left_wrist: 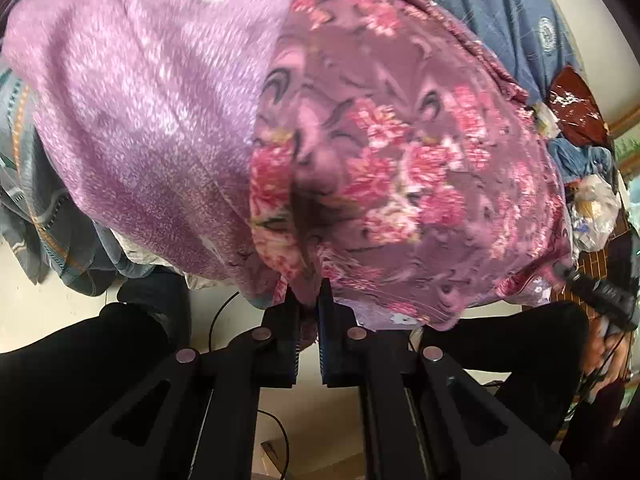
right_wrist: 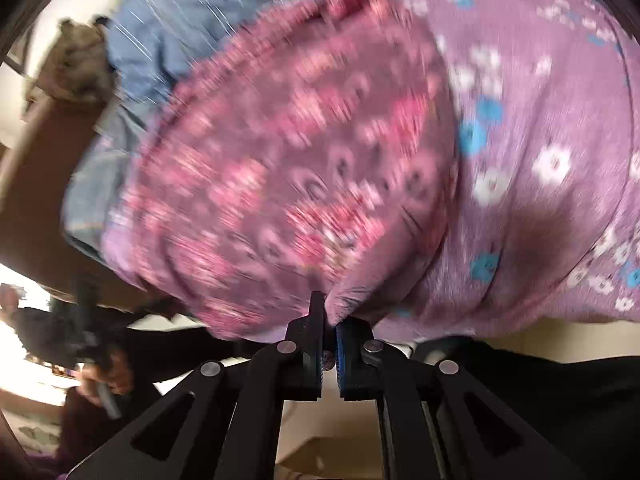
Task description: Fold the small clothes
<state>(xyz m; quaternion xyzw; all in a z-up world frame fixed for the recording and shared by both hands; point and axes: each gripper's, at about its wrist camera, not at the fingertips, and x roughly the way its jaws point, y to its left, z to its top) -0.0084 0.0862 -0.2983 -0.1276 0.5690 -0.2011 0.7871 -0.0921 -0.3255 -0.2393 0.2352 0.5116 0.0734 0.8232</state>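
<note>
A purple fleece garment with a pink rose print (left_wrist: 392, 168) hangs in front of me, its plain fuzzy lilac inside (left_wrist: 140, 100) showing on the left. My left gripper (left_wrist: 307, 292) is shut on its lower edge. In the right wrist view the same garment (right_wrist: 288, 184) is blurred, with a lilac part printed with white and blue flowers (right_wrist: 540, 140) on the right. My right gripper (right_wrist: 329, 312) is shut on a bunched edge of it. The other gripper and the hand holding it show at the right edge of the left view (left_wrist: 600, 292) and at the left in the right view (right_wrist: 96, 344).
A blue quilted blanket (left_wrist: 500, 12) lies behind the garment, also in the right wrist view (right_wrist: 180, 12). A grey patterned cloth (left_wrist: 32, 208) hangs at left. A dark red bag (left_wrist: 576, 108) and a plastic bag (left_wrist: 596, 208) sit at right. Pale floor and cables lie below.
</note>
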